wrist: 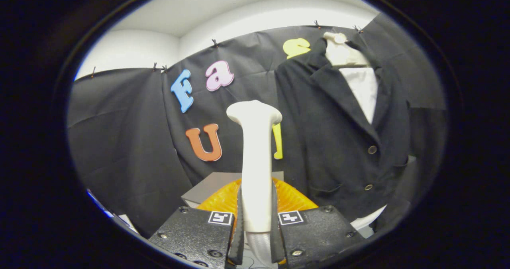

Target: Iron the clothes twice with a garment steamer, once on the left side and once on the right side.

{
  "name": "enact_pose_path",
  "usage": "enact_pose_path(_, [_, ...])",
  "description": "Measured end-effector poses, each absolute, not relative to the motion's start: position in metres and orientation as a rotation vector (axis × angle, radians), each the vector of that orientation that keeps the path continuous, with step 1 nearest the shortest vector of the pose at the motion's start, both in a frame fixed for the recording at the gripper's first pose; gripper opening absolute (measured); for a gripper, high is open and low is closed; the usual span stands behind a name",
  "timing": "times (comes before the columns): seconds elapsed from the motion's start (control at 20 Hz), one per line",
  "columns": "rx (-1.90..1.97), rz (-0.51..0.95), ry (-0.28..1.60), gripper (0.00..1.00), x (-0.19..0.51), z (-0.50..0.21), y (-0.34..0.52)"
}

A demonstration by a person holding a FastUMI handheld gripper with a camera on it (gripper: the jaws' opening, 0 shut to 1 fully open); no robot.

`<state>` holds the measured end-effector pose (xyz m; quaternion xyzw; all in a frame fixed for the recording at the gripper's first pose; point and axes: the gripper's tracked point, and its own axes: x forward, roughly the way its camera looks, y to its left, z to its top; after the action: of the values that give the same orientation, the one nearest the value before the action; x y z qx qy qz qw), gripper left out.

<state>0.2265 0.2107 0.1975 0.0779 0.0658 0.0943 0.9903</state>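
My gripper (256,221) is shut on the white handle of the garment steamer (256,157), which stands upright between the fingers with its flat head on top. A ribbed hose leaves the handle's lower end between the fingers. To the right and beyond the steamer hangs a black jacket (338,141) on a white mannequin torso (360,85), with two buttons down its front. The steamer head is left of the jacket and apart from it.
An orange ribbed object (217,199) lies just behind the fingers, on a grey box (207,187). Black cloth walls the booth behind and to the left. A white wall and ceiling rise above the cloth.
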Motion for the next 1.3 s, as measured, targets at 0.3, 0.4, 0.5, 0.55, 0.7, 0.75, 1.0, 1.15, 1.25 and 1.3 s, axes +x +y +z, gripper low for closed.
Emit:
enact_pose_path(0.3, [0.071,0.035,-0.008,0.29,0.189,0.231,0.139])
enact_pose_path(0.4, [0.041,-0.017,-0.030,0.29,0.187,0.238,0.120])
enact_pose_path(0.5, [0.022,-0.063,-0.053,0.28,0.191,0.245,0.102])
enact_pose_path(0.55, [0.013,-0.084,-0.061,0.29,0.194,0.247,0.094])
enact_pose_path(0.7, [-0.026,-0.118,-0.084,0.29,0.206,0.250,0.081])
enact_pose_path(0.75, [-0.042,-0.126,-0.089,0.29,0.209,0.249,0.077])
enact_pose_path(1.0, [-0.064,-0.140,-0.063,0.29,0.233,0.233,0.067])
enact_pose_path(1.15, [-0.090,-0.160,-0.045,0.29,0.237,0.216,0.059])
enact_pose_path(1.25, [-0.090,-0.158,-0.022,0.29,0.233,0.202,0.056])
enact_pose_path(1.3, [-0.085,-0.155,-0.011,0.29,0.233,0.195,0.057])
